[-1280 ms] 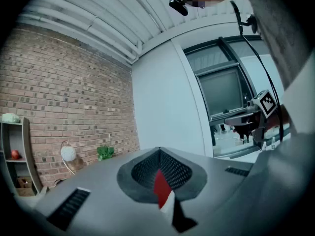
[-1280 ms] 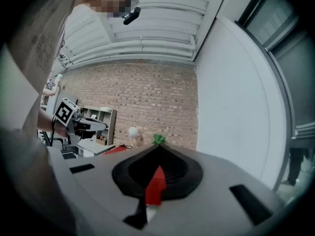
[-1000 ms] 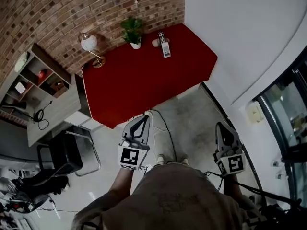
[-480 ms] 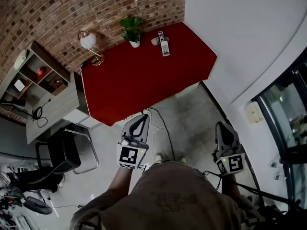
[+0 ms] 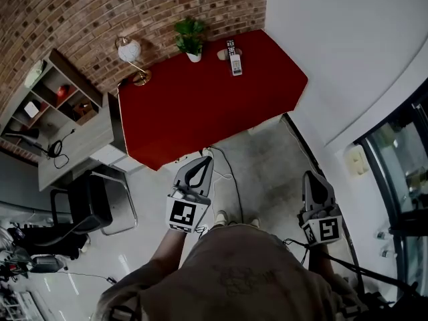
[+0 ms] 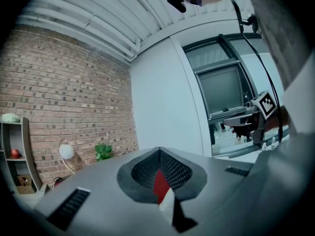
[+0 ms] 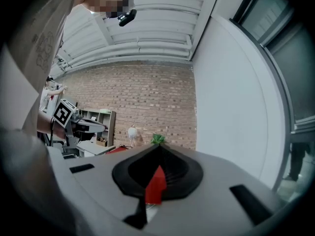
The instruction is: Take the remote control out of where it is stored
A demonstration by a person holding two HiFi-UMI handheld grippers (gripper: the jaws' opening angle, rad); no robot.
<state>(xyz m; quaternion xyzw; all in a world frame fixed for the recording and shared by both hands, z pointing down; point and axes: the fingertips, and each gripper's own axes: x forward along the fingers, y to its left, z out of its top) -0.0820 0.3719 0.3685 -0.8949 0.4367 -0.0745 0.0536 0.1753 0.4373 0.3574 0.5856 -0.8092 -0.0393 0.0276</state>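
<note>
Holding left tongs (image 5: 206,160) and right tongs (image 5: 311,175) closed and empty, the person is facing the desk (image 5: 200,116); reaching the remote control (image 5: 234,59) at 12 o'clock is calling for stepping closer.

Left tongs (image 5: 204,160) and right tongs (image 5: 311,176) point forward, jaws together

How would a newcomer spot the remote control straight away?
Find the red table set against the brick wall. Along its far edge stand a lamp with a round white shade and a small green plant in a white pot; the remote control lies just right of the plant. It is the only long, slim, pale bar there, dark at its far end.
</note>
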